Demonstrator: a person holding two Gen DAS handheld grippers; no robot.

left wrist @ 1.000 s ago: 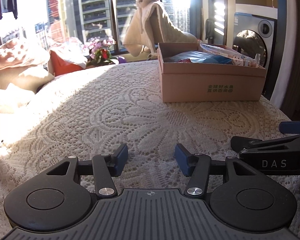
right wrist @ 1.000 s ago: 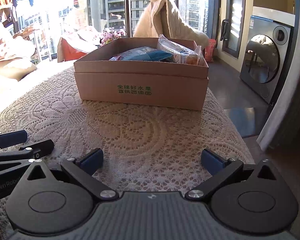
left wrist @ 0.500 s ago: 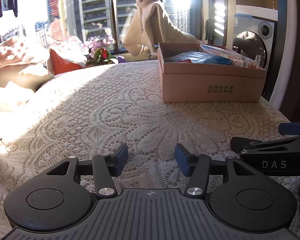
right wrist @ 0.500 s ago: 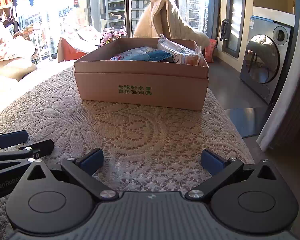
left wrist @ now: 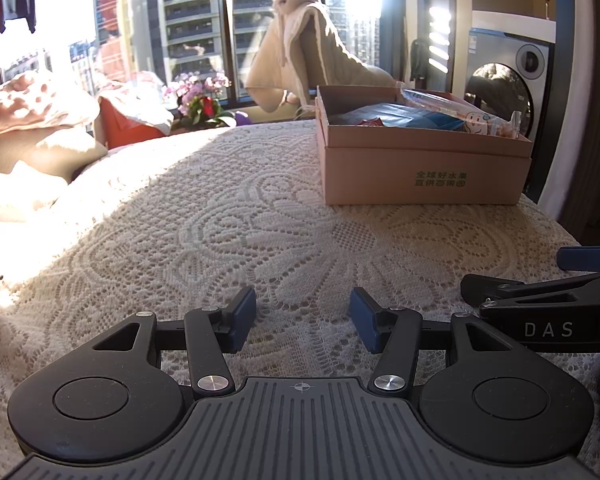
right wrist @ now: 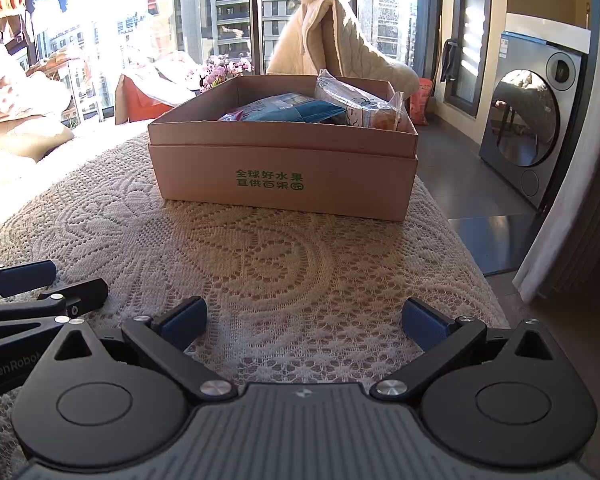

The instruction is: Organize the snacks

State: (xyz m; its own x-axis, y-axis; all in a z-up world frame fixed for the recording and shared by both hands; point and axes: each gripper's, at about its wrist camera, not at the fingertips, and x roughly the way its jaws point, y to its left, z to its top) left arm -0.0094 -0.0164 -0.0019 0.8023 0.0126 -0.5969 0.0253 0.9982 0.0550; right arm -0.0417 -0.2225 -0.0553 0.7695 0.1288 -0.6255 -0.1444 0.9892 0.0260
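The left hand-held gripper (left wrist: 302, 314) stands with its blue pads apart and nothing between them, low over the cream lace cloth covering the tabletop (left wrist: 220, 220). The right hand-held gripper (right wrist: 304, 322) is spread wider, likewise empty, just beside the left one at the near edge.

The brown cardboard box with green printed characters (right wrist: 284, 184) sits toward the far right end of the tabletop, well apart from both grippers. Inside it lie a blue foil snack packet (right wrist: 296, 110) and a clear wrapped pastry packet with a cartoon face (right wrist: 360, 106), the latter propped against the right-hand wall and rising above the rim. A small red-and-white packet (left wrist: 370, 122) shows in the left wrist view beside the blue one. No snack is visible on the lace outside the box.

Assessment: the snacks appear gathered in the box, and neither gripper is engaged. The task is judged either at its end or between steps. If further tidying is intended, the next move calls for the right gripper to reach forward over the near wall and settle the tilted pastry packet flat, taking care not to crush the wrapper.
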